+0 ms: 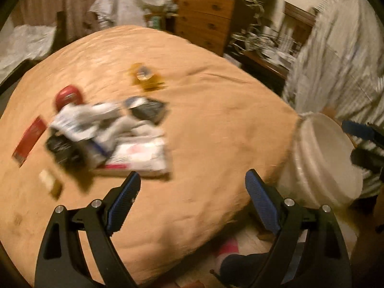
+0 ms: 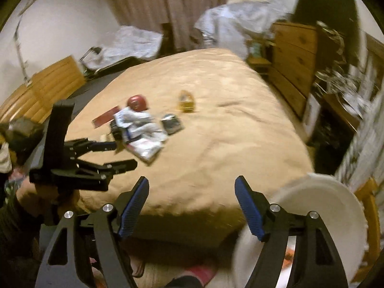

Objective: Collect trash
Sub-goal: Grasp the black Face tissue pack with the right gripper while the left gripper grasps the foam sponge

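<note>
- Our left gripper (image 1: 192, 187) hangs released over the bed's (image 1: 216, 110) near edge — nothing between its fingers.
- Our right gripper (image 2: 192, 192) is likewise spread and empty.
- The trash pile (image 1: 108, 134) — wrappers, papers, a red lid (image 1: 68, 96) — lies mid-bed.
- A white bucket (image 1: 321, 158) stands at the bed's near corner.
</note>
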`<state>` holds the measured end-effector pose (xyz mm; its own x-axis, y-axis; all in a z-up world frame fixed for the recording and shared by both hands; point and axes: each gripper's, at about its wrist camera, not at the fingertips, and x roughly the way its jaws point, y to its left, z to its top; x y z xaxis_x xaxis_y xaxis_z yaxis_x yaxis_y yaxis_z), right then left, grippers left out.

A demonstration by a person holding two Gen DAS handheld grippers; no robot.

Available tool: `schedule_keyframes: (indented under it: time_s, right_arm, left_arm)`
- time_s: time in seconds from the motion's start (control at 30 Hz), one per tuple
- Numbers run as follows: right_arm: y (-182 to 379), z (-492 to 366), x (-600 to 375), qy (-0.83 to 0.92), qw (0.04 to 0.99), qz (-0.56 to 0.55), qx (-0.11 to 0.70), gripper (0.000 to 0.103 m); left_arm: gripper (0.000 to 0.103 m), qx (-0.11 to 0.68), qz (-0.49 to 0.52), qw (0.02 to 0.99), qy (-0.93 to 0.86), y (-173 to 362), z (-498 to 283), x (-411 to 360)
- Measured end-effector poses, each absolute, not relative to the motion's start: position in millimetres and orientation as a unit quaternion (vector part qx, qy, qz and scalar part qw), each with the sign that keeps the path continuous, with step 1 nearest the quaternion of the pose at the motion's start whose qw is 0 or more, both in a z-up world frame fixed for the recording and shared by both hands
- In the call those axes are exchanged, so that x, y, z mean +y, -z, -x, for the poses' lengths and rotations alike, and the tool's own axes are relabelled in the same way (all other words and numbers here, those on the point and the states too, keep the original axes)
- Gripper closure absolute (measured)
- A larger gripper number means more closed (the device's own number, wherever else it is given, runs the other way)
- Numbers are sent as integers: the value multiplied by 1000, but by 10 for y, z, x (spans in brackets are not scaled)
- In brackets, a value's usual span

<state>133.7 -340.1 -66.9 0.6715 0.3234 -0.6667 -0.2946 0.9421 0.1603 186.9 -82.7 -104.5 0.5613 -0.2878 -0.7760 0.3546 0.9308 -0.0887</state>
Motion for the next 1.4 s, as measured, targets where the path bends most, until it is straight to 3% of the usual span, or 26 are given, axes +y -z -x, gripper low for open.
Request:
schedule_keyframes:
  time_s: [0.47, 0.87, 1.13, 1.27, 1.4]
  right_arm:
    - [1158, -1660, -2565, -226, 890, -13, 395, 25]
    - [1453, -2000, -2341, -259, 874, -11, 412, 25]
    - [1526, -2853, -2125, -246, 874, 72, 413, 45]
    - [1589, -3409, -1915, -248, 864, 109, 425, 45]
    - [1723, -3899, -1709, -241, 848, 144, 449, 45]
  left_arm:
    - [18, 444, 113, 886, -76, 1647, -2138, 1323]
    - [20, 442, 95, 886, -102, 1841, -2624, 1305]
    - [56, 436, 61, 897, -50, 1790, -2592, 1205]
    - [56, 438, 62, 897, -29, 1795, -2572, 1257]
    - [49, 444, 65, 893, -23, 1840, -2610, 1286]
